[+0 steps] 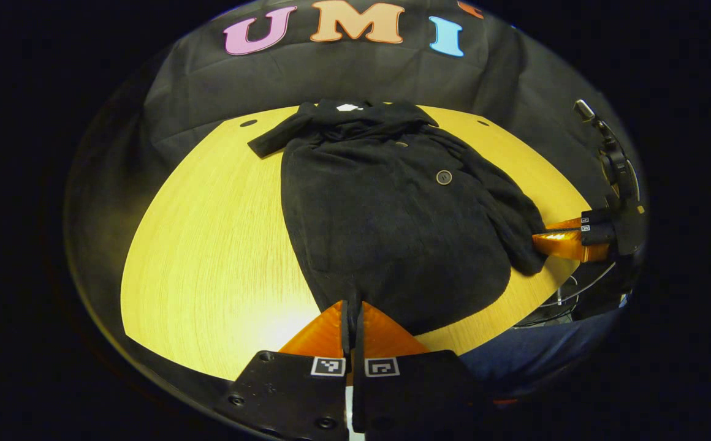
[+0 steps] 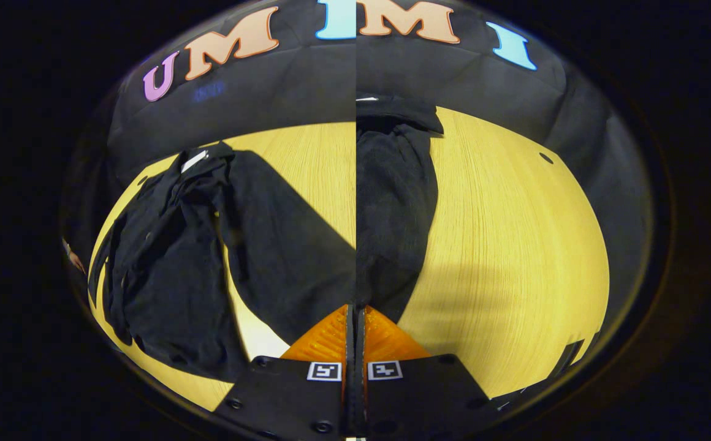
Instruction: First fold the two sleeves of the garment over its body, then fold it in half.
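Garment (image 1: 386, 208) on table (image 1: 208, 245), hem between left hand-held gripper (image 1: 353, 312) fingers.

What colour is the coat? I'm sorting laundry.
Black, plain; the coat shows best in the left gripper view.

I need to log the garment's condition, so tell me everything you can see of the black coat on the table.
The black coat looks like soft, fuzzy fabric, with a round dark button on its front and a white tag at the collar. It lies flat on the yellow wooden table, collar toward the far wall. One sleeve sticks out near the collar; the other sleeve runs down its side. The left gripper pinches its hem, the right gripper the cuff.
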